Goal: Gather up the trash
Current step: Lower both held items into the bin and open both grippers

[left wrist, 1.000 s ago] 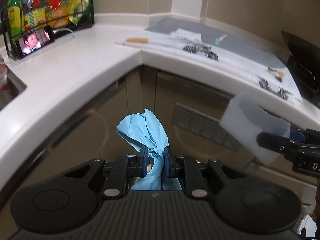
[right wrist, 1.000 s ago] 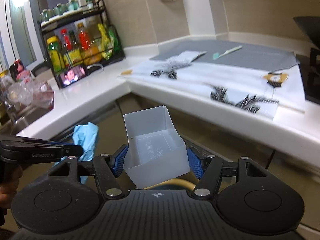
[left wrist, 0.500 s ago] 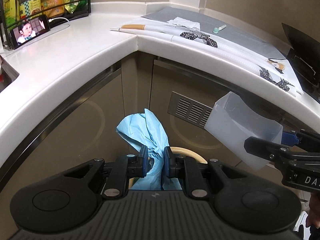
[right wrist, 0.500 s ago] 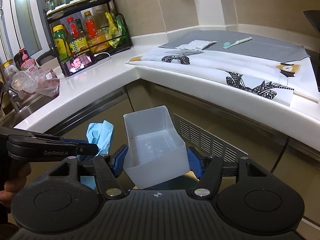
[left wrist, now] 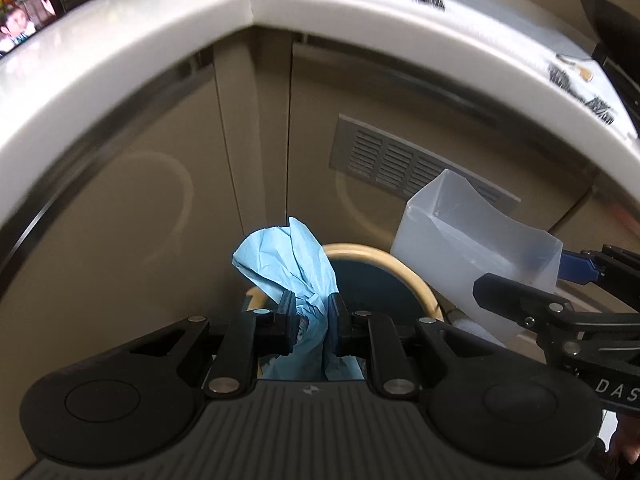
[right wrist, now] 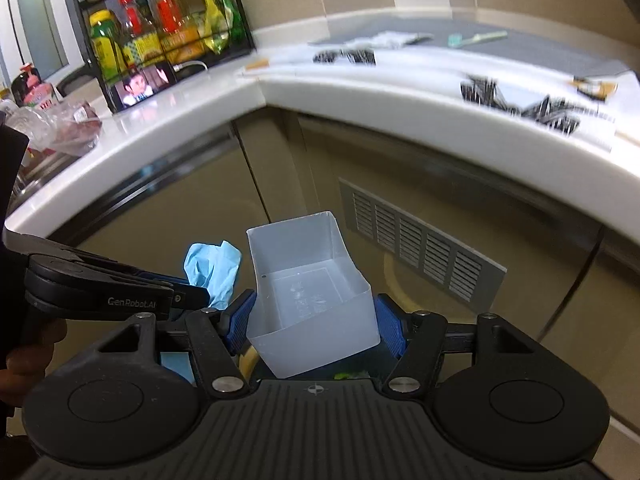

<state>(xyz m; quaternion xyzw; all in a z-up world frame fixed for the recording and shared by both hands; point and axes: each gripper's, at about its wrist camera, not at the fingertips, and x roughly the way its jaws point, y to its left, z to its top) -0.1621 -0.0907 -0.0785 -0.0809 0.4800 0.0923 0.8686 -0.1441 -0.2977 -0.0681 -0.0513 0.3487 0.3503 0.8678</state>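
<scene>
My left gripper (left wrist: pixel 312 312) is shut on a crumpled blue glove (left wrist: pixel 288 264), which sticks up from between its pads. Just below and behind it stands a round bin (left wrist: pixel 416 284) with a cream rim and a dark inside. My right gripper (right wrist: pixel 314 320) is shut on a clear square plastic box (right wrist: pixel 308 280), open side up and empty. In the left wrist view the box (left wrist: pixel 476 256) hangs at the right, over the bin's right edge. In the right wrist view the glove (right wrist: pixel 212 268) shows at the left, and only a bit of the bin's rim (right wrist: pixel 250 356) shows under the box.
The white L-shaped counter (right wrist: pixel 360 92) curves overhead, with beige cabinet doors and a vent grille (right wrist: pixel 416 252) below it. On it are a patterned white sheet (right wrist: pixel 520 96), a bottle rack (right wrist: pixel 160 32), a phone (right wrist: pixel 140 88) and a toothbrush (right wrist: pixel 476 38). A hand (right wrist: pixel 24 344) holds the left gripper.
Both grippers have sunk below the counter edge and tipped downward. The bin's rim has come into view under them. Glove and box stay gripped.
</scene>
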